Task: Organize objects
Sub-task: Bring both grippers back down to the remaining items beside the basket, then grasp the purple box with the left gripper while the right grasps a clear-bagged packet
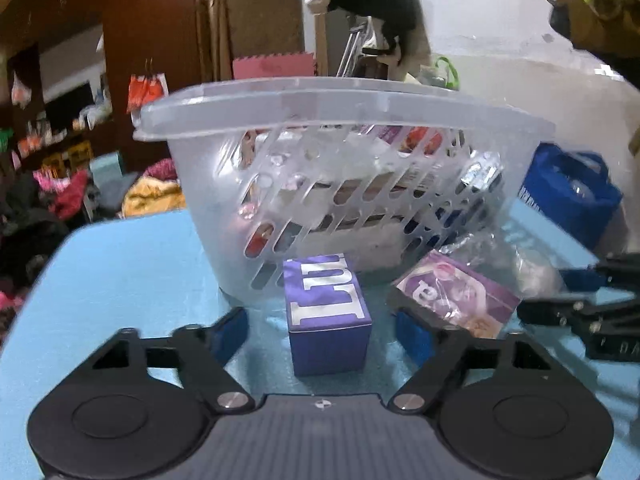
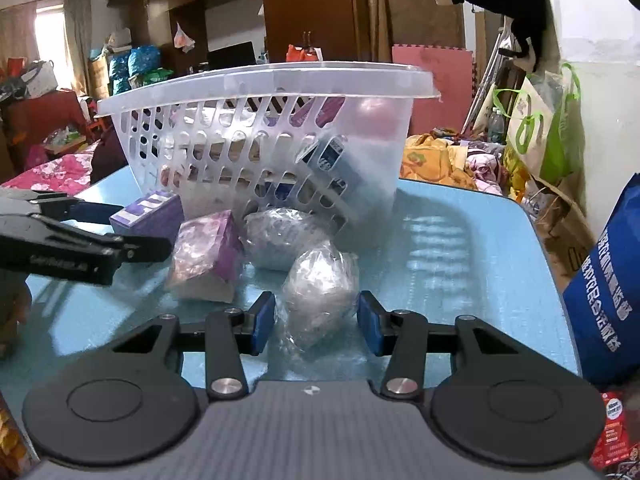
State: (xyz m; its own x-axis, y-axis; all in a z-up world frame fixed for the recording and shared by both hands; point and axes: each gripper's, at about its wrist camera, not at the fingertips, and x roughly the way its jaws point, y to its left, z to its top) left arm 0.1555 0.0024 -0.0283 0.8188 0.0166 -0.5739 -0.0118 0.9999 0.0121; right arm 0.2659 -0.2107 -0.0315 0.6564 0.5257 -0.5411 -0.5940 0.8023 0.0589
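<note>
- Left gripper (image 1: 322,330) is spread wide, with the purple box (image 1: 327,314) sitting right between its blue pads, not pinched. Looks like it's lining up a grab.
- Right gripper (image 2: 316,322) is also released, straddling the near plastic-wrapped bundle (image 2: 320,288); pads are just beside it, and I can't tell if they touch.
- The slotted clear basket (image 1: 344,106) is straight ahead of both, already holding several items, standing on the blue table (image 2: 460,248).
- Between the two grippers: a pinkish-purple carton (image 2: 206,254) and a second wrapped bundle (image 2: 276,236), both still outside the basket.
- My guess: mid-task, pickup step. Next up is closing on each item, then lifting over that tall rim. The crinkly wrap may slip.
</note>
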